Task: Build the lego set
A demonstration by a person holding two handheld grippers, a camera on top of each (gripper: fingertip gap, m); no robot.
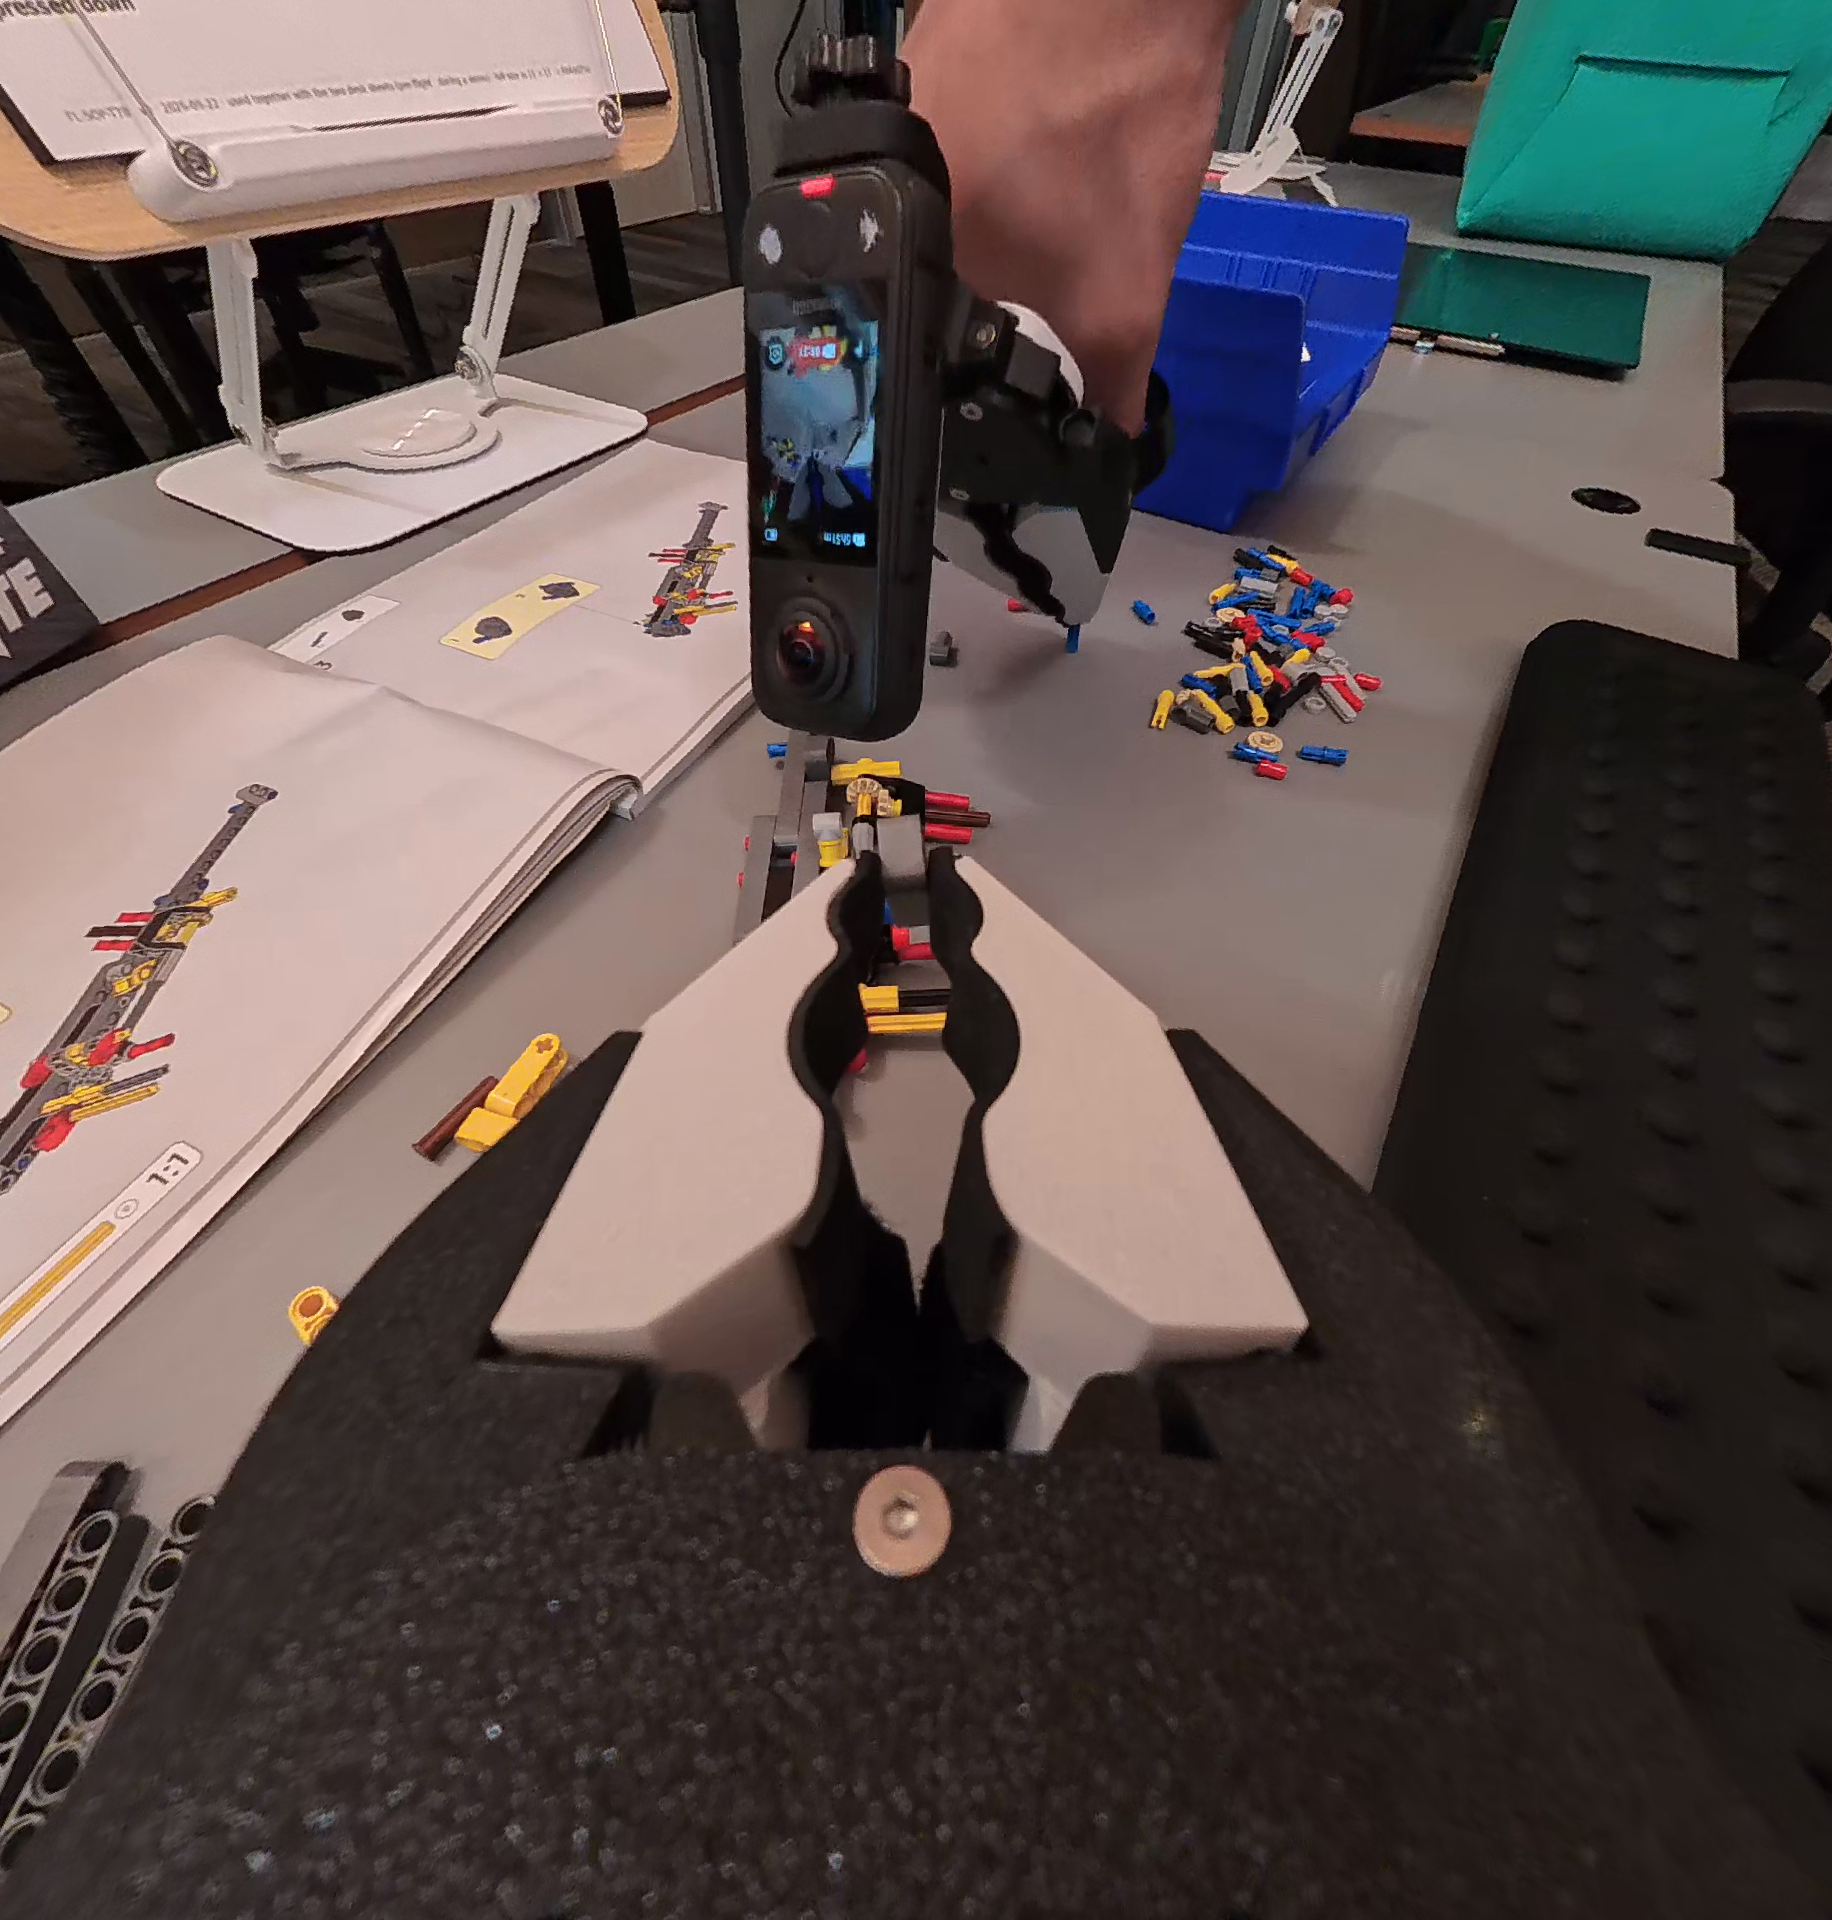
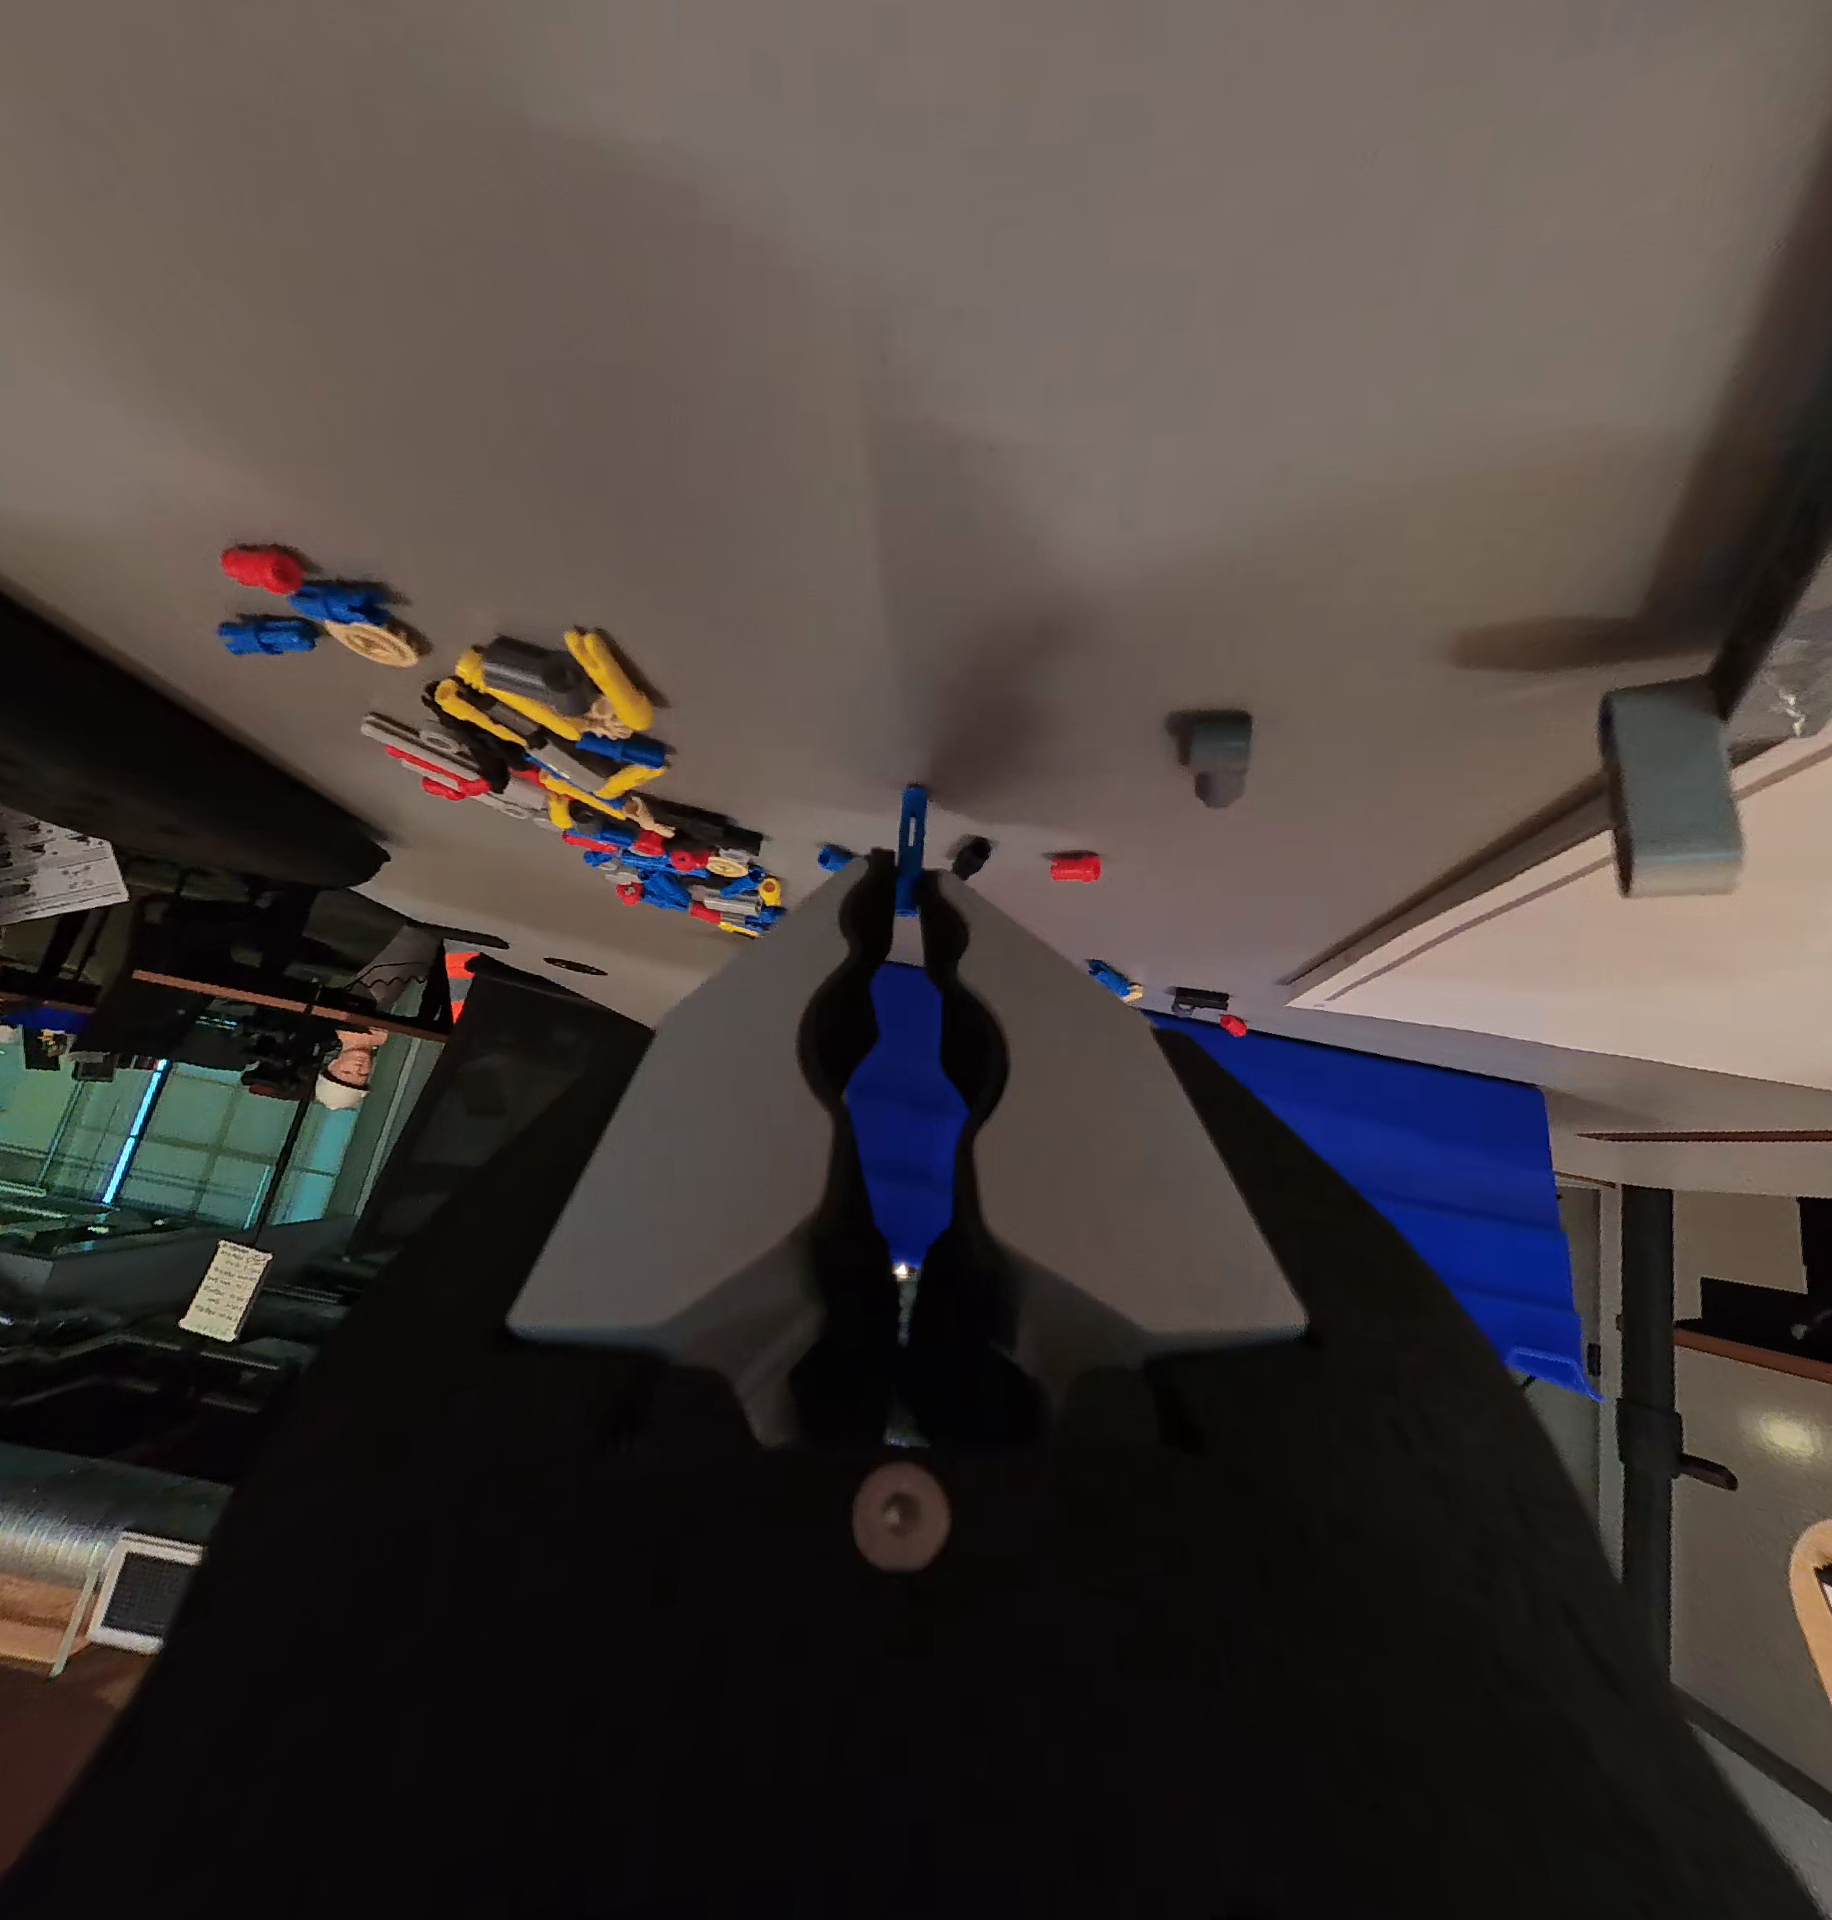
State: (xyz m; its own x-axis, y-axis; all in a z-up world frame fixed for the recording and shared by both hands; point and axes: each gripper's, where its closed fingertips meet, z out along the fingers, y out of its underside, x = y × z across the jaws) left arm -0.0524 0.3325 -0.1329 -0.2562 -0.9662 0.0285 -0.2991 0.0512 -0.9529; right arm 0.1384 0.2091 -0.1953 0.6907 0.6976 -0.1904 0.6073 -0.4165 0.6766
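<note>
My left gripper (image 1: 899, 868) is shut on the long grey lego assembly (image 1: 870, 831), which lies on the grey table (image 1: 1151, 935) with yellow, red and black parts on it. My right gripper (image 2: 904, 871) is shut on a thin blue pin (image 2: 910, 836), whose tip touches the table. In the left wrist view the right gripper (image 1: 1059, 608) shows farther off, pointing down, with the blue pin (image 1: 1072, 636) below its tips. A pile of small loose parts (image 1: 1260, 655) lies to its right; the pile also shows in the right wrist view (image 2: 579, 748).
An open instruction booklet (image 1: 268, 894) lies at the left. A blue bin (image 1: 1276, 343) stands at the back. A yellow connector with a brown axle (image 1: 507, 1091), a yellow bush (image 1: 312, 1311) and black beams (image 1: 50, 1662) lie near. A black ribbed mat (image 1: 1639, 1039) is at the right. Across from one pair of fingers to the other is roughly 25 cm. To reach the yellow bush (image 1: 312, 1311) in a straight line is about 15 cm for my left fingers, about 35 cm for my right.
</note>
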